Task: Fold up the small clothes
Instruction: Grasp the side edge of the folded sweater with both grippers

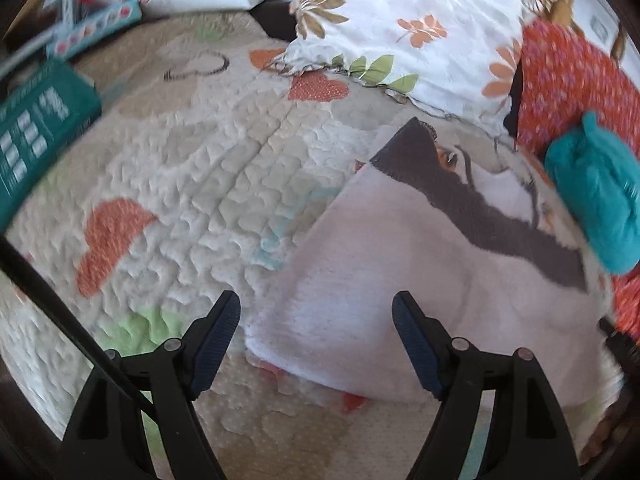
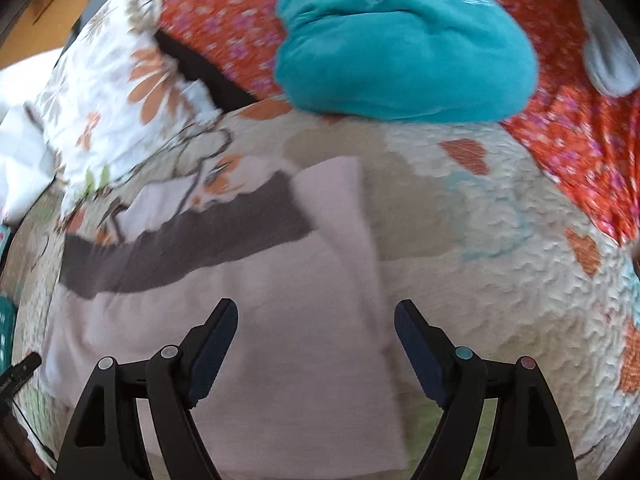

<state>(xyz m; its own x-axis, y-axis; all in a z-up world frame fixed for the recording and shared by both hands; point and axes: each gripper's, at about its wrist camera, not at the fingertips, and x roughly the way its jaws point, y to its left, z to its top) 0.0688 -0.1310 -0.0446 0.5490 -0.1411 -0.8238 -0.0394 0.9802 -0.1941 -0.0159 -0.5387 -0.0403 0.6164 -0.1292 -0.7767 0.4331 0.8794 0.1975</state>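
A small pale pink garment [image 1: 400, 280] with a dark grey band [image 1: 472, 208] lies flat on the quilted bedspread [image 1: 208, 176]. My left gripper [image 1: 316, 344] is open and empty, hovering over its near left corner. In the right wrist view the same garment [image 2: 260, 340] with its grey band [image 2: 180, 236] lies below my right gripper [image 2: 316, 352], which is open and empty over its right edge. A bundled teal garment [image 2: 400, 52] sits beyond it, and also shows in the left wrist view [image 1: 596, 196].
A floral pillow [image 1: 400, 24] and an orange flowered cloth [image 2: 580, 128] lie at the far side of the bed. A teal box [image 1: 36, 140] and a light blue box [image 1: 96, 28] sit at the left. A grey item [image 2: 608, 52] lies at the far right.
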